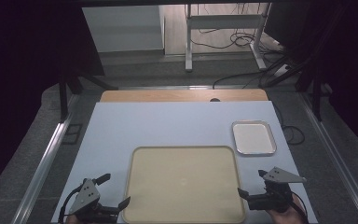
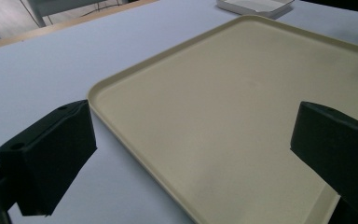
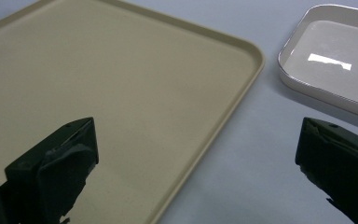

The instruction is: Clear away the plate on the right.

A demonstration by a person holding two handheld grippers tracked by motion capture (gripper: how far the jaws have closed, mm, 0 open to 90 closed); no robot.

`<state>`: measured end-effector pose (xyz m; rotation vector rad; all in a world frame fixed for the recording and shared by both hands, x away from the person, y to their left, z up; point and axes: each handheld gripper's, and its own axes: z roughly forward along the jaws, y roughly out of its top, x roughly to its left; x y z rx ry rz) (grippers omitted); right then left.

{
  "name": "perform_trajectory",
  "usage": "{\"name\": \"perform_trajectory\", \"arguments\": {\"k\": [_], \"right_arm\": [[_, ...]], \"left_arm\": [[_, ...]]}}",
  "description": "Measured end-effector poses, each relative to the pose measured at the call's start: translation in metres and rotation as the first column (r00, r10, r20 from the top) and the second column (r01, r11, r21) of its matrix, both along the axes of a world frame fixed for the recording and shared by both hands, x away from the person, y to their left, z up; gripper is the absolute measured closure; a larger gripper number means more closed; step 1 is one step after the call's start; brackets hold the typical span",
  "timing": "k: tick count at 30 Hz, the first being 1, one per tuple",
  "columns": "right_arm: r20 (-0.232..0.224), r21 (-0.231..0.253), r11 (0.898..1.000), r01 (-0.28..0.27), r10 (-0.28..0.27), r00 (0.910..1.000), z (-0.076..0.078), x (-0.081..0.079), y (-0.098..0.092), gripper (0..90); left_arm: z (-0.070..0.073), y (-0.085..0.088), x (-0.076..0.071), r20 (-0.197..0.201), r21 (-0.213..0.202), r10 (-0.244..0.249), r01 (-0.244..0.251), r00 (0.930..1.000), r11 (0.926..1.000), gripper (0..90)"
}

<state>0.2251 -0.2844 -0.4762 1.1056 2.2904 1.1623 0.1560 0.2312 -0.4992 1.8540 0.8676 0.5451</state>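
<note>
A large beige tray (image 1: 183, 183), matte, rectangular with rounded corners and a low raised rim, lay on the pale blue table (image 1: 168, 123). Beyond the beige tray's far right corner sat a smaller white tray (image 1: 253, 138), glossy, with a thin metallic-looking rim. The left claw (image 1: 115, 191) stood at the beige tray's near left edge, jaws wide and empty. The right claw (image 1: 251, 183) stood at its near right edge, likewise wide and empty. The right gripper view showed a bright reflection on the white tray's floor; the high view showed a wooden strip (image 1: 184, 95) along the table's far edge.

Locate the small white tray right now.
High view: the small white tray sits right of centre on the blue table, just beyond the beige tray's far right corner, apart from it.
</note>
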Motion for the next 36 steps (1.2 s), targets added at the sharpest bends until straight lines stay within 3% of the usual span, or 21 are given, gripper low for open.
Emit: {"name": "perform_trajectory", "arguments": {"k": [10, 17, 30, 36], "right_arm": [[0.018, -0.010, 1.000, 0.029, -0.029, 0.9994, 0.002, 0.003, -0.002, 0.0], [0.053, 0.015, 0.998, 0.060, -0.061, 0.9968, 0.006, 0.008, -0.008, 0.0], [0.057, 0.003, 0.998, 0.068, -0.068, 0.9961, 0.005, 0.014, -0.009, 0.0], [0.053, 0.022, 0.997, 0.078, -0.079, 0.9955, 0.004, 0.018, -0.011, 0.0]], "left_arm": [[0.000, 0.001, -0.001, -0.002, -0.001, 0.008, -0.008, 1.0000, 1.0000, 0.0], [0.000, 0.003, -0.003, -0.004, -0.006, 0.019, -0.019, 0.9998, 0.9998, 0.0], [0.000, 0.003, -0.005, -0.005, -0.006, 0.019, -0.019, 0.9998, 0.9998, 0.0], [0.000, 0.003, -0.005, -0.004, -0.004, 0.016, -0.016, 0.9999, 0.9999, 0.0]]}}
